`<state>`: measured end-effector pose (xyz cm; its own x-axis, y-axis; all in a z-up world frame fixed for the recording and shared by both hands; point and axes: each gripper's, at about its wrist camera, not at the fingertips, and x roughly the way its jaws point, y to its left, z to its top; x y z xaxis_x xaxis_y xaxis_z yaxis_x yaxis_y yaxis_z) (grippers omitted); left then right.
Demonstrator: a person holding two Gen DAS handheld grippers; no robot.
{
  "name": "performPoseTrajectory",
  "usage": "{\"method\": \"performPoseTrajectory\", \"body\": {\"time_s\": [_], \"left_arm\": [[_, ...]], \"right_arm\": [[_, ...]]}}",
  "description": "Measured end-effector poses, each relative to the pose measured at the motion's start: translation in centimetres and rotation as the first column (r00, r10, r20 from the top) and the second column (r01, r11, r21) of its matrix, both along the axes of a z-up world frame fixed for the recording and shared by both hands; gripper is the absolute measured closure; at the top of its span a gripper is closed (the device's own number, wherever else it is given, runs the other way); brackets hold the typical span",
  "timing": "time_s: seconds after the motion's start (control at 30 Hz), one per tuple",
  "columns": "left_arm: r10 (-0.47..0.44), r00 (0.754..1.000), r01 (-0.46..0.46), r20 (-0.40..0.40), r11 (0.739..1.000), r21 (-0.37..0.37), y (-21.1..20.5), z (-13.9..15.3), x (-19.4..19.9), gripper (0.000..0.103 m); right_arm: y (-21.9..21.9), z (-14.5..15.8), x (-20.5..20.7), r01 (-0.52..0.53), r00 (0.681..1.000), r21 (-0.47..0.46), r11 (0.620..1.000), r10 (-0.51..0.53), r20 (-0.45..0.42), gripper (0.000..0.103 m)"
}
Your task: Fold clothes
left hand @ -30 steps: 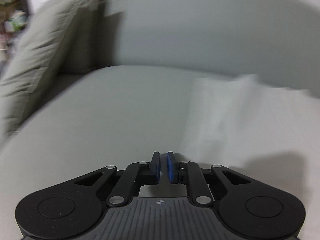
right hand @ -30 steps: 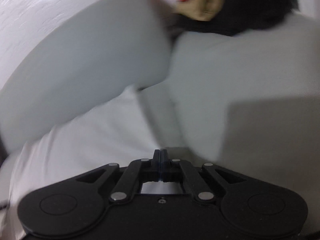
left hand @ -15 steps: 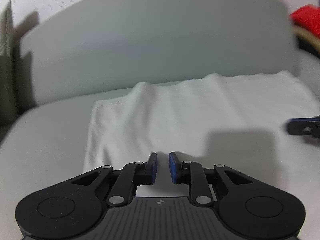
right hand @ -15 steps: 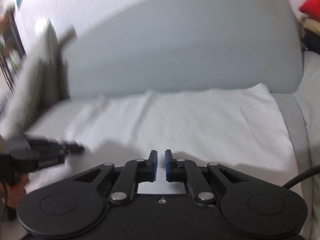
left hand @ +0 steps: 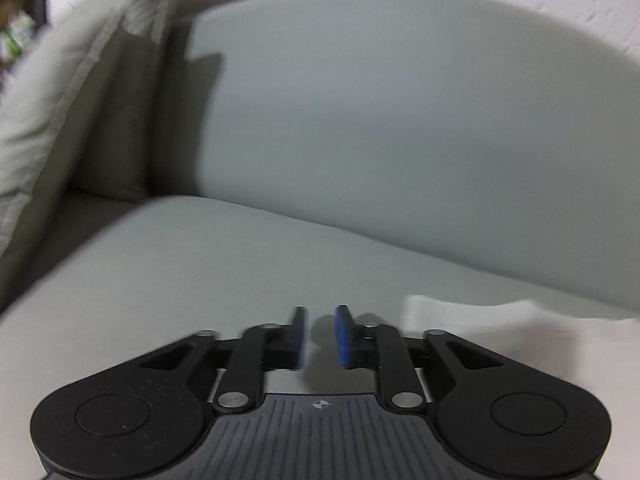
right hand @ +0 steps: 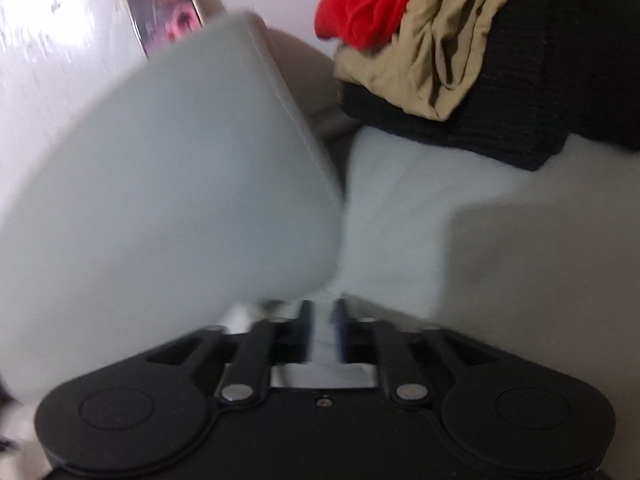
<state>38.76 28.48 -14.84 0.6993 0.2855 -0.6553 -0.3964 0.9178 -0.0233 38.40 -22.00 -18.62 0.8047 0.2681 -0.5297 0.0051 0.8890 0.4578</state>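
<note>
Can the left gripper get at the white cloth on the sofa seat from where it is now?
Probably yes. The left gripper hangs over the bare sofa seat with jaws opening and empty, and the white cloth lies just to its right, with nothing between them.

Bare pale-grey sofa seat (left hand: 224, 264) open ahead; grey backrest cushion (left hand: 400, 120) blocks behind, beige pillow (left hand: 52, 92) left, heaped red-tan-black clothes pile (right hand: 460, 52) right.

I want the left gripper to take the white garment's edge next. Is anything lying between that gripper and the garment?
Nothing visible does. The left gripper, its fingers opening with nothing between them, sits over bare sofa seat; the white garment lies just to its right with only seat fabric between.
</note>
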Motion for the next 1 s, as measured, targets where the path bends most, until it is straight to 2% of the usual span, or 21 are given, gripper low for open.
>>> {"method": "performPoseTrajectory", "body": {"time_s": [0.03,0.07,0.1,0.13,0.17,0.2,0.23,0.27,0.3,0.33,0.4,0.43,0.5,0.53,0.63,0.7,0.77,0.83,0.87,0.93,1.0], "left_arm": [[-0.021,1.000,0.020,-0.010,1.000,-0.015,-0.1,-0.2,0.5,0.056],[-0.041,0.999,0.041,-0.020,0.999,-0.030,-0.3,-0.3,1.0,0.058],[-0.059,0.998,0.058,-0.034,0.998,-0.020,-0.7,-0.6,1.5,0.062],[-0.081,0.996,0.082,-0.046,0.996,0.022,-1.5,-0.9,2.0,0.065],[-0.105,0.993,0.109,-0.057,0.991,0.072,-2.2,-1.2,2.5,0.078],[-0.129,0.989,0.137,-0.070,0.983,0.121,-2.9,-1.5,3.1,0.102],[-0.143,0.985,0.161,-0.100,0.967,0.197,-4.0,-1.8,3.6,0.103],[-0.137,0.981,0.174,-0.138,0.937,0.304,-5.1,-2.5,4.0,0.103],[-0.121,0.977,0.185,-0.175,0.891,0.415,-6.3,-3.2,4.4,0.103],[-0.093,0.975,0.182,-0.201,0.852,0.491,-6.9,-4.0,4.8,0.103],[-0.052,0.976,0.161,-0.212,0.828,0.537,-7.0,-4.7,5.1,0.103],[-0.037,0.977,0.145,-0.208,0.832,0.535,-6.9,-4.5,5.0,0.103],[-0.008,0.981,0.110,-0.196,0.849,0.516,-6.5,-3.5,4.7,0.103],[0.017,0.986,0.065,-0.166,0.877,0.476,-5.4,-2.8,4.1,0.101],[0.099,0.994,-0.078,-0.057,0.953,0.293,-1.3,0.0,1.8,0.100],[0.104,0.995,-0.103,0.002,0.980,0.171,0.7,1.8,0.0,0.100],[0.041,0.999,-0.042,0.014,0.988,0.149,0.4,2.8,-1.1,0.100],[-0.064,0.998,0.060,0.020,0.986,0.153,-1.5,3.3,-1.8,0.099],[-0.128,0.992,0.123,0.024,0.981,0.150,-2.7,3.4,-2.1,0.099],[-0.252,0.968,0.247,0.009,0.956,0.160,-5.2,3.0,-1.9,0.097],[-0.292,0.956,0.294,-0.043,0.934,0.202,-7.0,1.5,-0.4,0.099]], "right_arm": [[0.0,0.0,0.2,-0.035,0.999,0.037,0.999,0.035,0.000,0.062],[0.4,-0.2,0.6,-0.069,0.998,0.052,0.996,0.070,-0.006,0.062],[1.1,-0.5,1.1,-0.090,0.995,0.025,0.996,0.091,-0.030,0.062],[1.8,-0.8,1.7,-0.112,0.992,-0.002,0.994,0.112,-0.054,0.064],[2.5,-1.0,1.7,-0.116,0.993,-0.043,0.992,0.115,-0.031,0.064],[3.2,-1.1,1.8,-0.122,0.992,-0.092,0.988,0.121,-0.018,0.075],[3.9,-1.2,2.0,-0.148,0.989,-0.133,0.980,0.147,-0.020,0.098],[4.5,-1.3,2.1,-0.172,0.985,-0.179,0.969,0.171,-0.020,0.098],[5.2,-1.3,1.8,-0.168,0.985,-0.247,0.954,0.173,-0.002,0.099],[5.8,-1.4,1.4,-0.150,0.987,-0.322,0.935,0.163,0.013,0.099],[5.8,-1.9,1.1,-0.082,0.994,-0.385,0.919,0.101,0.028,0.101],[6.3,-2.2,1.6,-0.026,0.999,-0.401,0.916,0.039,0.024,0.103],[4.8,-2.1,2.1,0.033,0.999,-0.347,0.937,-0.036,-0.002,0.103],[3.9,-1.9,1.8,0.027,0.999,-0.305,0.952,-0.035,-0.020,0.101],[2.5,0.1,-0.3,0.026,1.000,-0.258,0.966,-0.027,-0.004,0.092],[1.9,1.4,-2.4,-0.015,1.000,-0.202,0.979,0.020,0.019,0.091],[1.9,2.6,-4.0,-0.059,0.997,-0.153,0.986,0.066,0.040,0.082],[0.6,3.1,-4.8,-0.109,0.991,-0.157,0.982,0.119,0.057,0.054],[1.0,3.0,-4.9,-0.132,0.987,-0.185,0.974,0.146,0.064,0.050],[1.9,3.0,-5.2,-0.162,0.983,-0.215,0.963,0.178,0.055,0.050],[2.3,2.3,-4.3,-0.185,0.981,-0.202,0.962,0.193,0.018,0.052]]}}
